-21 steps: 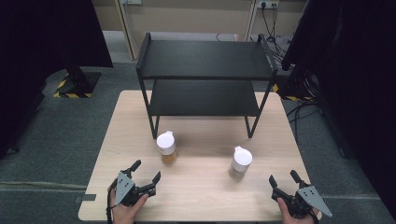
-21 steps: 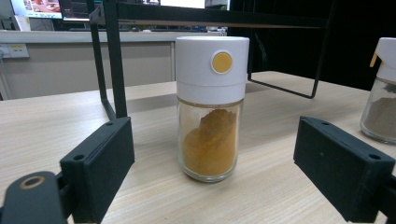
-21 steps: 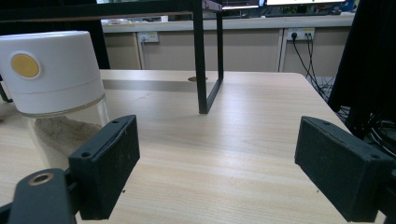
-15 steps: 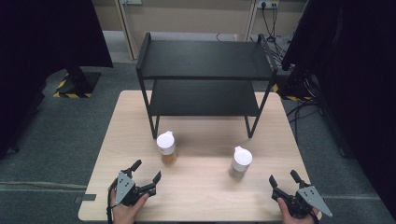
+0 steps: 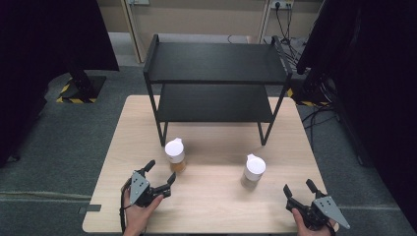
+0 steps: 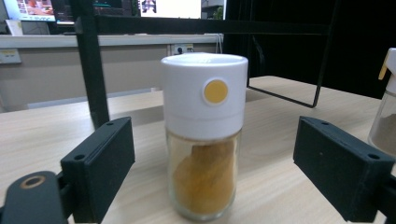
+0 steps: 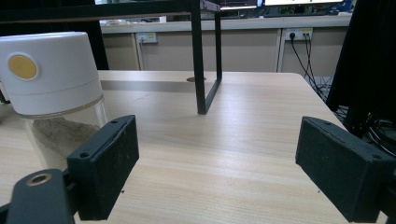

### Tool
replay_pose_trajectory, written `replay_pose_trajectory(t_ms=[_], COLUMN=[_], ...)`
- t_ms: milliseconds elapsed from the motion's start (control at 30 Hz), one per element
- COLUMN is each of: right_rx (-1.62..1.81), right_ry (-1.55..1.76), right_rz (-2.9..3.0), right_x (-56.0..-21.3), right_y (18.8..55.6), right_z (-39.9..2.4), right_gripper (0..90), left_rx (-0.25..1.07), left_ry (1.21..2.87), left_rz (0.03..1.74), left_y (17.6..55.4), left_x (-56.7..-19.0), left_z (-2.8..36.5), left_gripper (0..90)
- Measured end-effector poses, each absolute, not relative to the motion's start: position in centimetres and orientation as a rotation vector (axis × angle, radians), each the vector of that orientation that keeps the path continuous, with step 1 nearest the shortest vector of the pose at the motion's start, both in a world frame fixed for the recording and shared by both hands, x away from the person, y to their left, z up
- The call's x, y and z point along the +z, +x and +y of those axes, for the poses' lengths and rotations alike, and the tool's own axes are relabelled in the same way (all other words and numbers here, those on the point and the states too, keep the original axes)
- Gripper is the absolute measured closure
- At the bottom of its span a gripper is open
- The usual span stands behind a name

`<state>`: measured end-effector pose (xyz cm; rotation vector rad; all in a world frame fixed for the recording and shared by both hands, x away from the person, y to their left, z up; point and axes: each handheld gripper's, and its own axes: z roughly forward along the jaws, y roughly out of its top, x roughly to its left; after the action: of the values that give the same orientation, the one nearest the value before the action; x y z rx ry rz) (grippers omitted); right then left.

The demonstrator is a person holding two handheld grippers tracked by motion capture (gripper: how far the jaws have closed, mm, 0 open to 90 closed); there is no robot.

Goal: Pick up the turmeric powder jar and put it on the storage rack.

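Grey-filled jar [image 7: 51,88] cut off at the right gripper view's left edge, its base hidden behind the near jaw, screens beyond the shelf rack [image 6: 88,65] blurred

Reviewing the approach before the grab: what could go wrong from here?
1. The orange spice jar is tall and narrow; a push from the open left tongs could tip it.
2. The grey spice jar sits off to one side of the open right tongs, so closing now would likely miss.

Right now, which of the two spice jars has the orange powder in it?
The left jar, standing in front of the left tool. Its glass shows orange-brown powder, while the right jar holds pale greyish powder. Both have white caps.
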<state>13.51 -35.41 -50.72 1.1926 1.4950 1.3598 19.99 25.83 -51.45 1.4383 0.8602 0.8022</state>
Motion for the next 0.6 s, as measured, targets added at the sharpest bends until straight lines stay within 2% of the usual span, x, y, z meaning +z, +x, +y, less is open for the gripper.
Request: replay_pose_trajectory(t_ms=[600], right_rx=[1.365], right_ry=[1.195], right_rz=[1.497], right_x=[-50.7], right_y=[13.5], right_z=[-35.5], right_gripper=[13.6], left_rx=[0.786], left_ry=[1.454], left_rz=[0.86], left_y=[24.5], left_x=[-50.9], left_z=[24.3], left_gripper=[15.3])
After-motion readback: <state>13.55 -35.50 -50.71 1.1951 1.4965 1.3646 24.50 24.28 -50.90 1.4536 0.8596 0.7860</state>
